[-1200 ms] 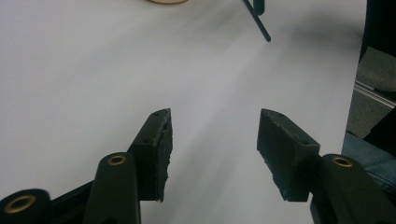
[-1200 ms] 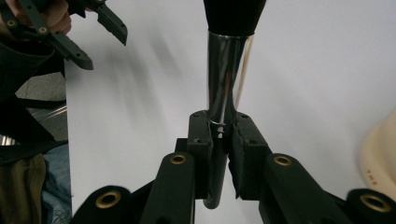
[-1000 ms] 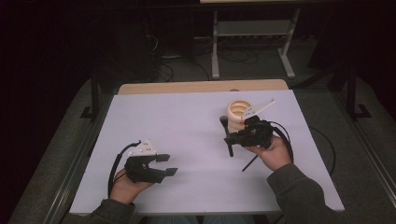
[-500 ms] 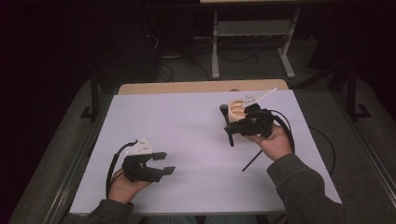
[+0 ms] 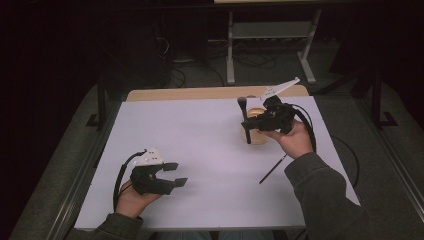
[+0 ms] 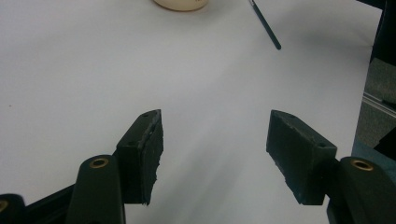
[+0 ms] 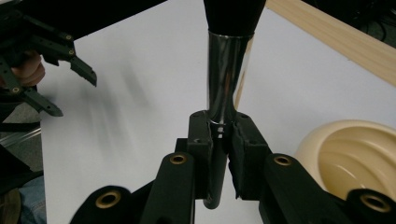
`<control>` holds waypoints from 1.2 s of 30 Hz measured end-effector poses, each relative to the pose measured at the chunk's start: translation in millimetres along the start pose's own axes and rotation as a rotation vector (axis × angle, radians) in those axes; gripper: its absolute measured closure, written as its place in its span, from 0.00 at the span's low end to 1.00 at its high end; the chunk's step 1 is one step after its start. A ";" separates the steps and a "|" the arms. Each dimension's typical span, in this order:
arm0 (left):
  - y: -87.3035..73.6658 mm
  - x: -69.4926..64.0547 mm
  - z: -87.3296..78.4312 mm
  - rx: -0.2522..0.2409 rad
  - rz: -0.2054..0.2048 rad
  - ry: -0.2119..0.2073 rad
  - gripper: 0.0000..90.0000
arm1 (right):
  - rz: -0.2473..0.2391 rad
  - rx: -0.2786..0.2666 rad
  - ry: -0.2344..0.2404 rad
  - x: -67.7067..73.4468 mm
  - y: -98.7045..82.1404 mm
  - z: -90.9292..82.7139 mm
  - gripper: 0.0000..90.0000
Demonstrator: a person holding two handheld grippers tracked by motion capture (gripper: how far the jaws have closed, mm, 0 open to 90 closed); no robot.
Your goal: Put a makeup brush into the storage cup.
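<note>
— Across the whole near ground lies the white table [image 5: 200, 150], with a strip of pale wood along its far edge. What stands on it?

— Toward the far right, a cream bowl [image 5: 257, 135], ribbed inside as the right gripper view shows it [image 7: 355, 154]. Near it, closer to the person, a thin dark stick [image 5: 272, 169] lies flat on the sheet, well apart from the bowl; the left gripper view catches its end [image 6: 268, 28].

— And the hands?

— The right gripper [image 5: 260, 121] is held up over the bowl, raised off the table. Its jaws are clamped on a makeup brush [image 5: 245, 120], which stands nearly upright, bristle head up, lower end just in front of the bowl. In the right gripper view the pads squeeze the shiny metal ferrule [image 7: 224, 93], with the dark bristle head at the top edge and the handle's end poking out below the pads.

— The other one?

— The left gripper [image 5: 172, 175] rests low at the near left (well away from bowl and brush). Its jaws have just been opening a little and stand wide apart, nothing between them but bare white sheet [image 6: 215, 154].
</note>
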State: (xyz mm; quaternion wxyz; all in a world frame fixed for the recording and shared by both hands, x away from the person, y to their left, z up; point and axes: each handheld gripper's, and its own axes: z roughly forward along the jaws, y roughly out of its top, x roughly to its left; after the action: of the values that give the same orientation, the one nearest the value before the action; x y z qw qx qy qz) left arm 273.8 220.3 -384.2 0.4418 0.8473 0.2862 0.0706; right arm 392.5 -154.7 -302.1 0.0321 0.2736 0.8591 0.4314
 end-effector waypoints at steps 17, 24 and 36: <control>-0.5 1.3 -0.1 0.002 0.000 -0.004 0.39 | 0.066 -0.023 -0.089 -29.2 22.6 -15.3 0.87; 0.2 1.3 -1.0 -0.004 -0.004 -0.005 0.38 | 0.105 -0.042 -0.114 -40.0 26.6 -18.7 0.87; 0.8 1.9 -1.8 -0.011 -0.009 -0.006 0.36 | 0.181 -0.044 -0.169 -60.4 24.6 -12.5 0.87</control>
State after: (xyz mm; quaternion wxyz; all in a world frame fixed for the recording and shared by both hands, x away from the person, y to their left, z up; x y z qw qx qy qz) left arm 275.1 222.2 -382.7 0.4478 0.8437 0.2882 0.0675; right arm 450.9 -182.1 -286.6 0.0712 0.3844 0.8155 0.4268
